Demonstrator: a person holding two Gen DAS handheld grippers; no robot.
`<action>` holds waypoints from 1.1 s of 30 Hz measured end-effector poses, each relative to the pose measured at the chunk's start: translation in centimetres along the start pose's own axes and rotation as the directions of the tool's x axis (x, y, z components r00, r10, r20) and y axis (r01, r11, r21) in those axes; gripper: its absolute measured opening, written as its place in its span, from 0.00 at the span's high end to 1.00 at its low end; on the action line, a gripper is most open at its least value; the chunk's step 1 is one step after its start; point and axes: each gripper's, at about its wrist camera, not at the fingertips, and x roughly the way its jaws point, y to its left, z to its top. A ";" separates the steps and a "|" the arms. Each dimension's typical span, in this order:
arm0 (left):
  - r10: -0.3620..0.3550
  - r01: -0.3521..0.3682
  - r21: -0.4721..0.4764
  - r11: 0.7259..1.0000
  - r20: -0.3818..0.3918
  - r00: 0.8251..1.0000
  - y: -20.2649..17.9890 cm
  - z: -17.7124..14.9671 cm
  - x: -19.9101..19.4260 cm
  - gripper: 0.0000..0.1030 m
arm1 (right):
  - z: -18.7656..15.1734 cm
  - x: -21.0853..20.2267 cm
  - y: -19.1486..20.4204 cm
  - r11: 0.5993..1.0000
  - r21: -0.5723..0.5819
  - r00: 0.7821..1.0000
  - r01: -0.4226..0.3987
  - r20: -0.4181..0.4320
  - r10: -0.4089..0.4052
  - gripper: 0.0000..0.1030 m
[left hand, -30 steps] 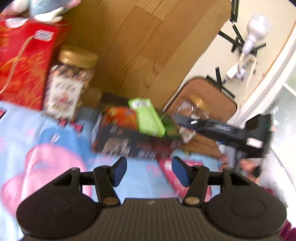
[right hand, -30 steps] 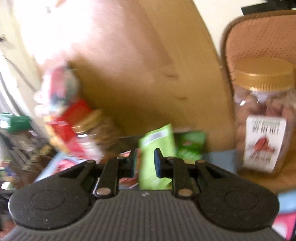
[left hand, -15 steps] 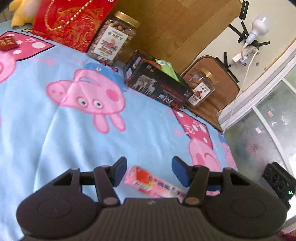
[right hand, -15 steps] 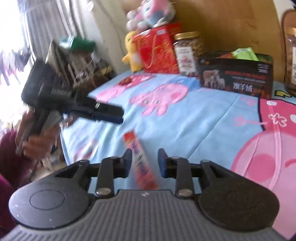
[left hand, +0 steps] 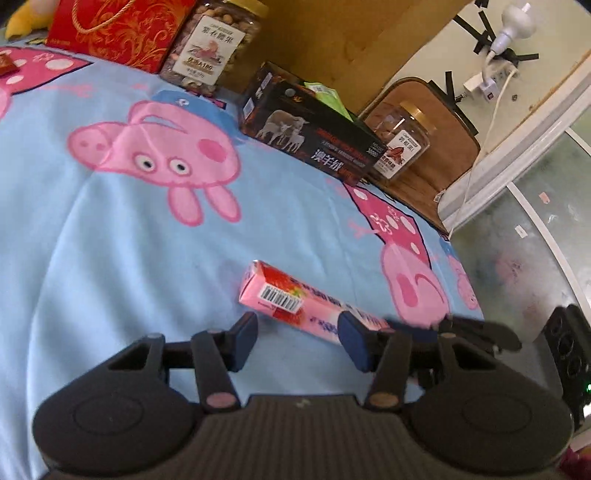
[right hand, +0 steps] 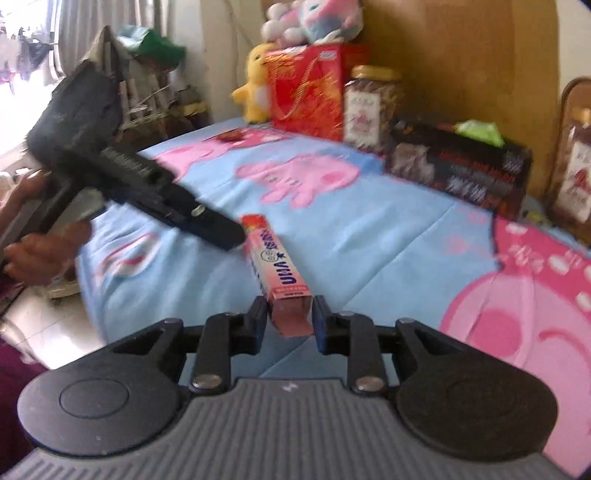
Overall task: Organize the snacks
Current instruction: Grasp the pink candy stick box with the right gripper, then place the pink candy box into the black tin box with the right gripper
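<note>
A: Landmark fixed as the black carton (left hand: pixel 314 136) at the far edge of the blue cartoon-print bedspread (left hand: pixel 110 240). Where is the pink snack box (left hand: pixel 295 302) found?

B: Well on the near side of the black carton, laid flat on the bedspread. Its long axis is seen running slantwise; in the left wrist view the barcoded end is turned toward the carton side and to the left, the other end toward the lower right.

A: Right gripper (right hand: pixel 289 320)?

B: The near end of the snack box (right hand: pixel 282 269) is bracketed by its fingers. The jaws are being closed. The pads sit just beside the box's two faces; whether they press on it cannot be told. From this view the box's long axis points away, toward the carton (right hand: pixel 458 170).

A: Left gripper (left hand: pixel 299 338)?

B: Held spread, jaws closing, at the box's far end from the right gripper. The box is crossed by the right-side finger (left hand: pixel 352 339); no contact is made out.

A: Around the landmark?

B: Green packets (left hand: pixel 325 94) are seen inside it. A nut jar (left hand: pixel 214 44) and a red gift bag (left hand: pixel 110 33) are noted to its left, a second jar (left hand: pixel 402 144) to its right.
</note>
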 end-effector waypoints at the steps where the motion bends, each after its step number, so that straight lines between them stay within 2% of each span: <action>1: 0.004 -0.004 0.007 1.000 0.003 1.000 -0.1 0.1 -0.1 0.53 | 0.2 0.0 -0.2 0.999 -0.007 0.999 0.037 0.012 -0.037 0.71; 2: 0.007 -0.007 0.011 1.000 0.010 1.000 -0.2 0.1 -0.3 0.52 | 0.3 0.1 -0.4 0.998 -0.015 0.998 0.059 0.027 -0.058 0.70; 4: 0.016 -0.017 0.021 1.000 0.043 0.999 0.0 0.6 -1.2 0.50 | 0.2 -0.3 -0.6 0.998 -0.012 0.997 0.064 0.033 -0.063 0.62; 7: 0.034 -0.035 0.013 0.999 0.089 0.995 0.7 1.7 -2.4 0.49 | -0.3 -1.5 -1.1 0.997 0.030 0.997 0.073 0.031 -0.074 0.62; 11: 0.024 -0.025 0.008 1.000 0.065 0.998 1.1 2.0 -1.7 0.49 | -1.2 -2.5 -1.0 0.994 0.092 0.998 0.055 0.021 -0.057 0.62; 15: 0.017 -0.017 0.022 1.000 0.032 0.999 1.1 1.7 -0.3 0.47 | -1.7 -1.1 -1.0 0.988 0.143 0.998 0.052 -0.045 -0.046 0.62; 17: 0.022 -0.022 0.030 0.999 0.007 1.000 1.1 1.3 0.6 0.47 | -1.6 -0.3 -0.6 0.988 0.140 0.997 0.064 -0.046 -0.058 0.62; 21: 0.014 -0.014 0.038 0.999 0.021 1.000 1.0 0.9 0.7 0.49 | -0.8 1.0 0.0 0.988 0.143 0.998 0.054 -0.034 -0.049 0.63; 26: 0.010 -0.010 0.018 1.000 0.023 1.000 1.2 1.0 0.6 0.49 | -0.3 1.8 0.4 0.989 0.103 0.994 0.106 -0.020 -0.105 0.65; 28: 0.019 -0.020 0.017 1.000 0.028 0.999 1.1 1.1 0.7 0.49 | 0.0 2.1 -0.2 0.988 0.109 0.994 0.113 -0.019 -0.112 0.74; 30: 0.024 -0.024 0.020 1.000 0.034 0.999 0.8 1.5 0.7 0.49 | 0.2 2.2 -0.5 0.987 0.104 0.992 0.125 -0.018 -0.124 0.75; 33: 0.026 -0.028 0.038 0.999 0.057 0.998 0.1 3.2 0.6 0.49 | 1.0 1.6 -0.7 0.986 0.092 0.989 0.141 0.032 -0.144 0.75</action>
